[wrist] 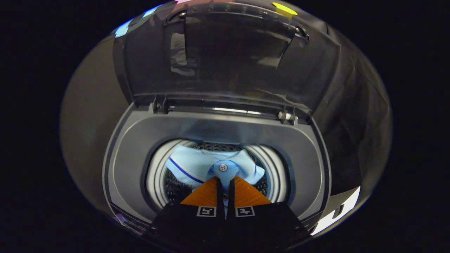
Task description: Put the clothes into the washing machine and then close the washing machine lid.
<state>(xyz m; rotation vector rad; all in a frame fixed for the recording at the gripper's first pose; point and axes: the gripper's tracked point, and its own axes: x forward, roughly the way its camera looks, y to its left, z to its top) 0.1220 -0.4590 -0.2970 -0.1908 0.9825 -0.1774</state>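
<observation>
A: Claw (225,180) first: how does it stand?

B: Nearly closed. The two fingers (207,195) have just a thin gap between them, and a fold of the pale blue shirt (200,163) is pinched in that gap. A white button (223,167) sits just ahead of the tips, on the bunched cloth they grip.

A: And to the left of the fingers?

B: The grey top deck (130,158) of the washing machine curves round on that side, with the ribbed light rim (154,175) of the drum opening inside it. The shirt spreads out to the left of the claw there, and a dark blue stripe (184,173) runs slantwise across it toward the fingertips.

A: So where is the shirt as a whole?

B: Hanging from the claw in the mouth of the drum, draped ahead of and to both sides of the tips. The dark perforated drum wall (174,186) shows below it on the left and beyond it.

A: Straight ahead, further off?

B: The lid (225,59) stands open, raised up beyond the drum opening and hinged at the far edge of the deck. It is dark and glossy with reflections.

A: And the right?

B: A smaller flap of shirt, more of the rim, then the deck again. Beyond the machine, black cloth (355,116).
</observation>
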